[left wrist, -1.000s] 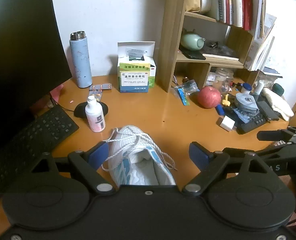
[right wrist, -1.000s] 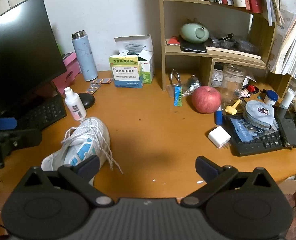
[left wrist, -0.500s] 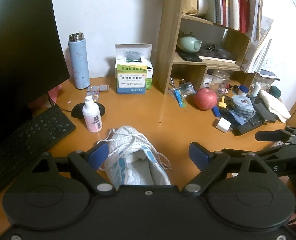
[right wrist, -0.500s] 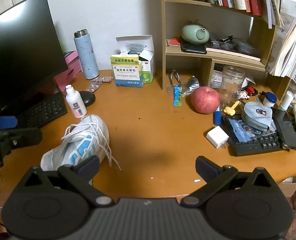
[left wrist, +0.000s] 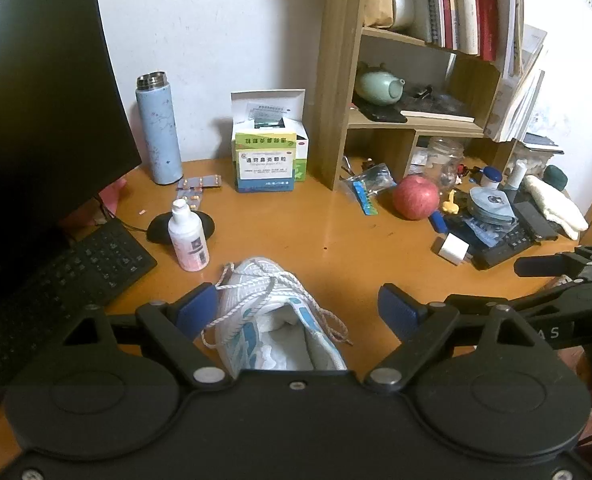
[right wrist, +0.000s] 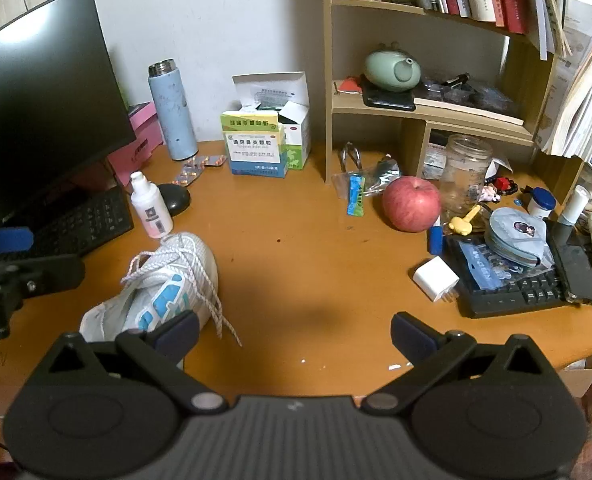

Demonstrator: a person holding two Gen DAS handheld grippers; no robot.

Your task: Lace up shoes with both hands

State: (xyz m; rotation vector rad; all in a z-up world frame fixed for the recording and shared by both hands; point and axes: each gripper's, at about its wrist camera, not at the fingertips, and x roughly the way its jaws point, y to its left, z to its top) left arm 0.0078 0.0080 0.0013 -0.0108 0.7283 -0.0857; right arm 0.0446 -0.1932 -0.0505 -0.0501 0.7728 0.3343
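A white sneaker with blue marks [left wrist: 271,320] lies on the orange desk, toe away from me, with loose white laces [left wrist: 336,328] trailing on both sides. My left gripper [left wrist: 298,312] is open and empty, just behind and above the shoe's heel. The shoe also shows in the right wrist view [right wrist: 163,292], at the left. My right gripper [right wrist: 291,334] is open and empty, over bare desk to the shoe's right. The right gripper also shows at the right edge of the left wrist view [left wrist: 568,280], and the left gripper at the left edge of the right wrist view [right wrist: 11,268].
A small white bottle [left wrist: 187,240] and a black mouse [left wrist: 179,226] stand just beyond the shoe. A keyboard [left wrist: 63,280] and monitor [left wrist: 43,112] are left. An apple [right wrist: 412,204], a white charger [right wrist: 436,280], a second keyboard [right wrist: 536,284] and a shelf [right wrist: 428,108] are right.
Both grippers have drawn back and up a little, so the shoe and desk look farther away. Both stay open and the shoe has not moved.
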